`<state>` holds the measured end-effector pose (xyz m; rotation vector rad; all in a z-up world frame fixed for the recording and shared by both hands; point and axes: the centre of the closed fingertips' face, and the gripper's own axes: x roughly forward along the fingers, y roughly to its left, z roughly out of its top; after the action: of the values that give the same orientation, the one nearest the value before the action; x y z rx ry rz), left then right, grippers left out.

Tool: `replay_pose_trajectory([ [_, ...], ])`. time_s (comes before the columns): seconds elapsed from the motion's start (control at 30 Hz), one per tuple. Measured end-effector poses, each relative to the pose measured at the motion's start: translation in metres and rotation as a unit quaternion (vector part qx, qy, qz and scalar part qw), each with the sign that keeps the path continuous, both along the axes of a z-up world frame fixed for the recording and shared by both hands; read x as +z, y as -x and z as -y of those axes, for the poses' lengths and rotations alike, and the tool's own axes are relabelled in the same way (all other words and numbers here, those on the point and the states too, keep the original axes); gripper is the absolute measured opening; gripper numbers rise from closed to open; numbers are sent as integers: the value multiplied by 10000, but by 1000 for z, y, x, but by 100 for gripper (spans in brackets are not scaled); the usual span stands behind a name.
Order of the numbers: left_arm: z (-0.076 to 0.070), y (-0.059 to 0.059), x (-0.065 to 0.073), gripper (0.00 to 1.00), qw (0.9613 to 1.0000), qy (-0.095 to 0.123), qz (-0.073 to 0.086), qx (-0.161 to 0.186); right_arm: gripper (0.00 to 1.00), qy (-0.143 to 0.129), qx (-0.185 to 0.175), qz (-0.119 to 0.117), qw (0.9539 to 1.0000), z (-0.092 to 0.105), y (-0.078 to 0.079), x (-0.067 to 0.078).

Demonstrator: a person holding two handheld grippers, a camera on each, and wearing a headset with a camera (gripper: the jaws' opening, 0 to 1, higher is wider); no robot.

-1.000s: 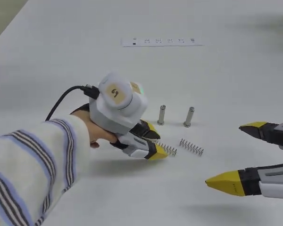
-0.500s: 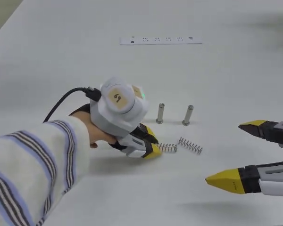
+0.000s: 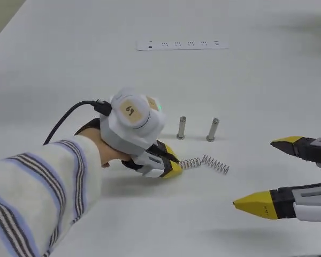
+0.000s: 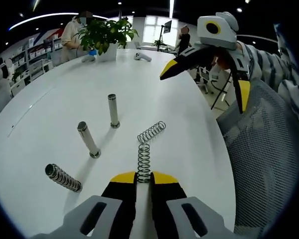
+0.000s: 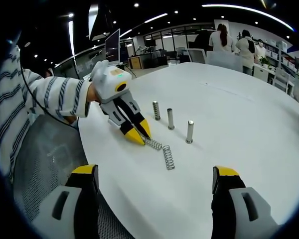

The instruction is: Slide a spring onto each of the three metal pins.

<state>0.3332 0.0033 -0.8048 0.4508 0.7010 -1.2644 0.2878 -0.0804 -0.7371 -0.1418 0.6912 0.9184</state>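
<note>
My left gripper (image 4: 144, 180) is clamped on the near end of a spring (image 4: 144, 160). A spring-covered pin (image 4: 63, 177) stands at 9 o'clock. A second spring (image 4: 152, 131) lies just beyond at 1 o'clock, with bare pins (image 4: 88, 140) at 10 and 11. My right gripper (image 5: 154, 174) is spread wide and holds nothing.

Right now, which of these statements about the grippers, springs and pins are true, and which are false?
1. The left gripper is shut on a spring. True.
2. The right gripper holds a spring. False: it is open and empty.
3. One pin already carries a spring. True.
4. The two bare pins lie flat. False: they stand upright.
</note>
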Motion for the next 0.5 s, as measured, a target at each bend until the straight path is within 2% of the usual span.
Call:
replay_pose_trajectory([
  [0.07, -1, -2, 0, 3, 9999, -50, 110, 26, 93, 0, 13, -1, 10000, 0, 0, 0],
  [0.17, -2, -3, 1, 3, 9999, -59, 132, 33, 93, -29, 16, -9, 10000, -1, 0, -1],
  [0.27, -5, -7, 2, 3, 9996, -72, 224, 130, 92, -40, 39, -12, 10000, -2, 0, -1],
  [0.5, -5, -7, 10, 3, 9992, 160, 100, 352, 91, -91, 50, -14, 9999, -3, -2, -1],
])
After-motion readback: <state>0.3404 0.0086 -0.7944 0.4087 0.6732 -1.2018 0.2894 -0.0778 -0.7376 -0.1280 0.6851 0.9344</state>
